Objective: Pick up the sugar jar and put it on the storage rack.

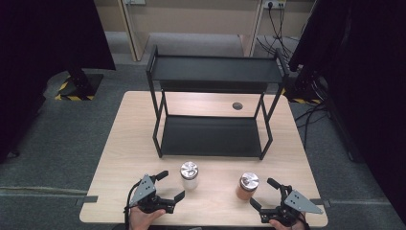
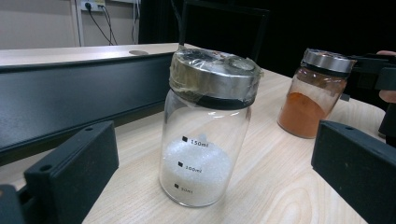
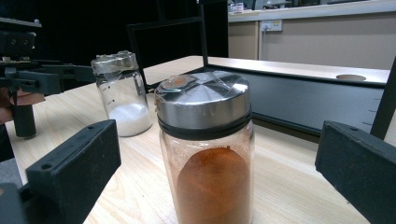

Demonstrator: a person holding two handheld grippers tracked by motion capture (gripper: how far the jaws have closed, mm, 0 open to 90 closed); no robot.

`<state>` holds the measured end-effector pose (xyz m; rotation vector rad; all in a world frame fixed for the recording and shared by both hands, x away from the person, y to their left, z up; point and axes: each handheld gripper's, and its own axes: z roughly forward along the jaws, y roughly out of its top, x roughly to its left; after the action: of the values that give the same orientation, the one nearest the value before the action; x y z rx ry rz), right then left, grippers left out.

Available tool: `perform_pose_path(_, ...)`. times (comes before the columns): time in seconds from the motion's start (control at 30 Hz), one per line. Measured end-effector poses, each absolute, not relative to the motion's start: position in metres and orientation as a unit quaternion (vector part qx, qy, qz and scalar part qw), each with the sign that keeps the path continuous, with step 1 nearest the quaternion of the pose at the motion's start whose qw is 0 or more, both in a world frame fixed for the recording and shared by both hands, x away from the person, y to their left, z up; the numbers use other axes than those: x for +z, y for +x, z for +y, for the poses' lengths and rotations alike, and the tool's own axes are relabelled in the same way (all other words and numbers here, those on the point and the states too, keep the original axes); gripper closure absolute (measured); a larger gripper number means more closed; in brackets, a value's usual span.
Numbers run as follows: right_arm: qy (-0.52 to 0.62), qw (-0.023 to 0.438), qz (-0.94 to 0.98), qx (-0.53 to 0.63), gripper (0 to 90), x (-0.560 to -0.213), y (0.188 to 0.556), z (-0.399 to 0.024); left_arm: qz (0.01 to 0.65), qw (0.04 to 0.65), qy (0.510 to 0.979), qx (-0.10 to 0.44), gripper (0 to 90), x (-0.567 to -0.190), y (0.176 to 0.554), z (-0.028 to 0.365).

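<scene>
1. Two jars sit upright near the front edge of the tabletop point(image 1: 119, 143), just in front of the black two-tier shelf point(image 1: 210, 136), well apart from each other.
2. Left gripper point(image 1: 173, 186) is spread wide, pointed at the jar of white grains point(image 1: 189, 176), not touching it. In the left gripper view that jar point(image 2: 203, 128) stands between the jaws with gaps either side.
3. Right gripper point(image 1: 265, 192) is wide too, jaws either side of the jar of orange powder point(image 1: 247, 186), no contact.
4. Both lids look wrapped in clear tape.
</scene>
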<state>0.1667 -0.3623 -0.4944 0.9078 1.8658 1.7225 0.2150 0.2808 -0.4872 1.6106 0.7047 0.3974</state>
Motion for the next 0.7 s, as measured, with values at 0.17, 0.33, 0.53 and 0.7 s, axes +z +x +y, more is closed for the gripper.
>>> perform_pose_path(0.17,0.329,0.221,0.673,0.624,0.3,-0.4949,0.1665,-0.3628,0.307,0.621,0.700,0.173,0.1,-0.4876,0.2151,0.2805)
perform_pose_path(0.33,0.329,0.220,0.672,0.626,0.3,-0.4954,0.1668,-0.3629,0.308,0.622,0.699,0.173,0.0,-0.4879,0.2153,0.2806)
perform_pose_path(0.53,0.329,0.219,0.673,0.625,0.3,-0.4956,0.1668,-0.3625,0.307,0.622,0.700,0.172,0.0,-0.4881,0.2151,0.2795)
perform_pose_path(0.7,0.330,0.219,0.672,0.626,0.3,-0.4961,0.1667,-0.3626,0.307,0.622,0.699,0.173,0.0,-0.4883,0.2150,0.2794)
